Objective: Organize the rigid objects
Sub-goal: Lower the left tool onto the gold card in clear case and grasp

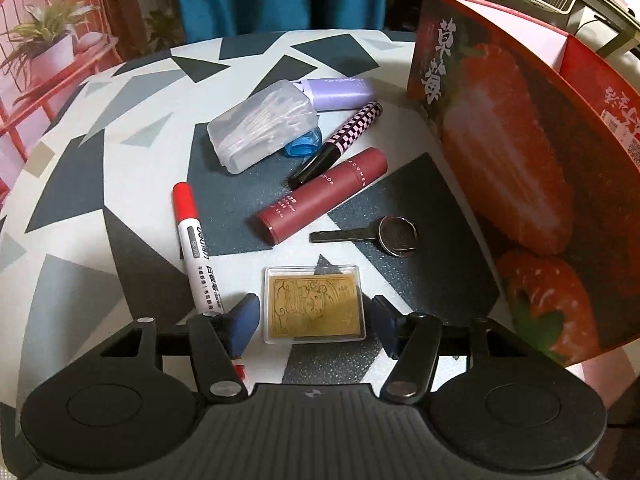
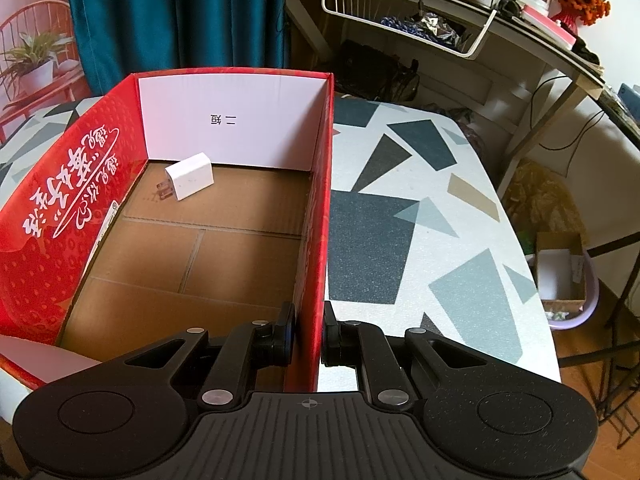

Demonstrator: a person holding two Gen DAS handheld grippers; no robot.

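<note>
A gold card in a clear case (image 1: 314, 304) lies flat on the patterned table (image 1: 80, 184). My left gripper (image 1: 315, 316) straddles it, its blue pads (image 1: 246, 318) beside the card's two long edges with slim gaps, so it is open. The red strawberry box (image 1: 520, 184) stands to the right. My right gripper (image 2: 308, 332) is shut on that box's right wall (image 2: 316, 240), one finger inside and one outside. A white charger plug (image 2: 189, 176) lies in the box's far left corner.
Beyond the card lie a red marker (image 1: 194, 248), a maroon tube (image 1: 324, 196), a checkered pen (image 1: 340, 140), a purple tube (image 1: 340, 92), a clear swab box (image 1: 260, 128) and a key (image 1: 352, 236). Right of the box, bare table (image 2: 400, 240) reaches the edge.
</note>
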